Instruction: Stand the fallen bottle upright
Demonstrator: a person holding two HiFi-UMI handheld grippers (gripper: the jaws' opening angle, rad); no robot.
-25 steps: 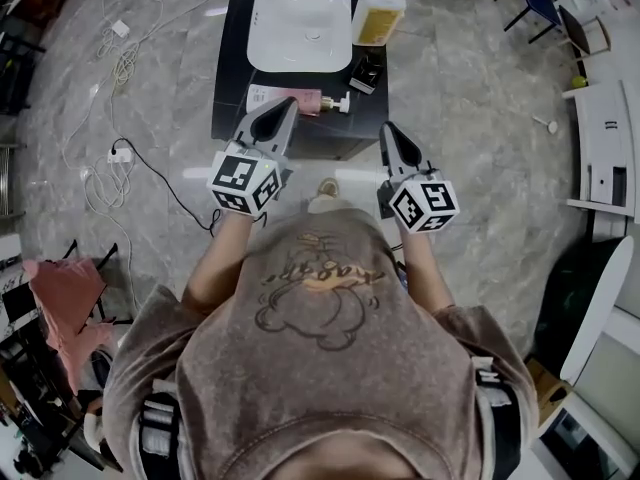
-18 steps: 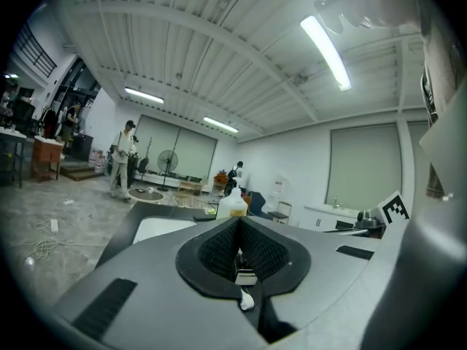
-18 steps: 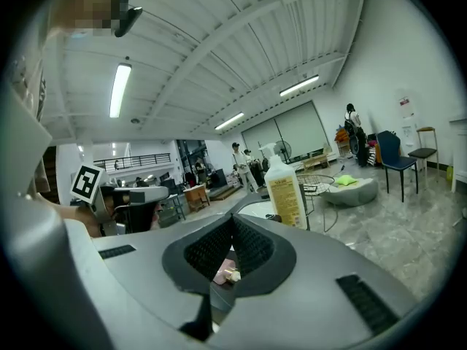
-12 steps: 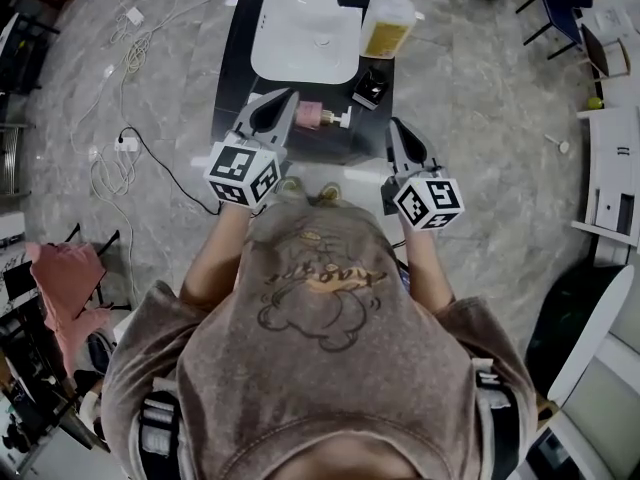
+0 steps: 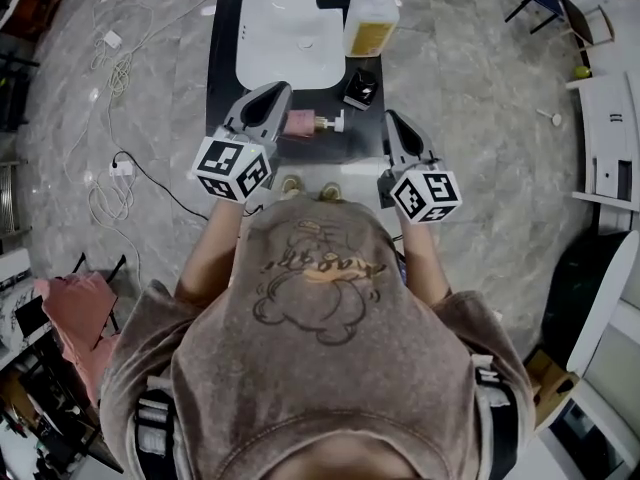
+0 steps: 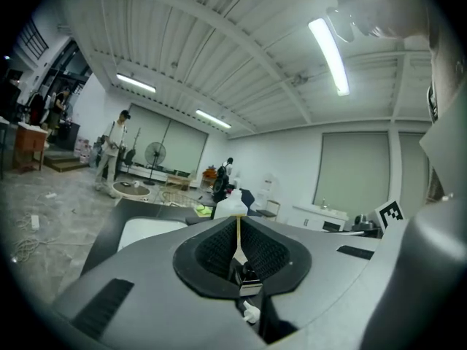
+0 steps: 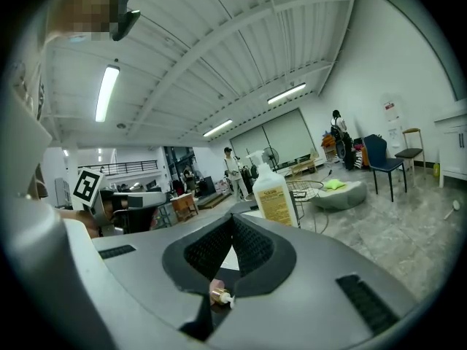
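Note:
A pink pump bottle (image 5: 303,122) lies on its side near the front edge of the black counter (image 5: 222,58), its pump pointing right. My left gripper (image 5: 280,88) hovers over the bottle's left end and hides its base; the jaws are shut with nothing in them. My right gripper (image 5: 392,118) is right of the pump, past the counter's front right corner, its jaws together and empty. The bottle's white pump (image 6: 250,312) peeks out below the left gripper (image 6: 237,219). In the right gripper view the gold pump collar (image 7: 217,294) shows under the right gripper (image 7: 233,217).
A white basin (image 5: 290,28) is set into the counter. An upright yellow soap dispenser (image 5: 371,24) stands at the back right, with a small black box (image 5: 360,89) in front of it. Cables and a power strip (image 5: 105,40) lie on the marble floor to the left.
Both grippers have moved forward to the counter. The left one now reaches over the pink bottle's left end. Both stay shut and empty; the bottle has not moved.

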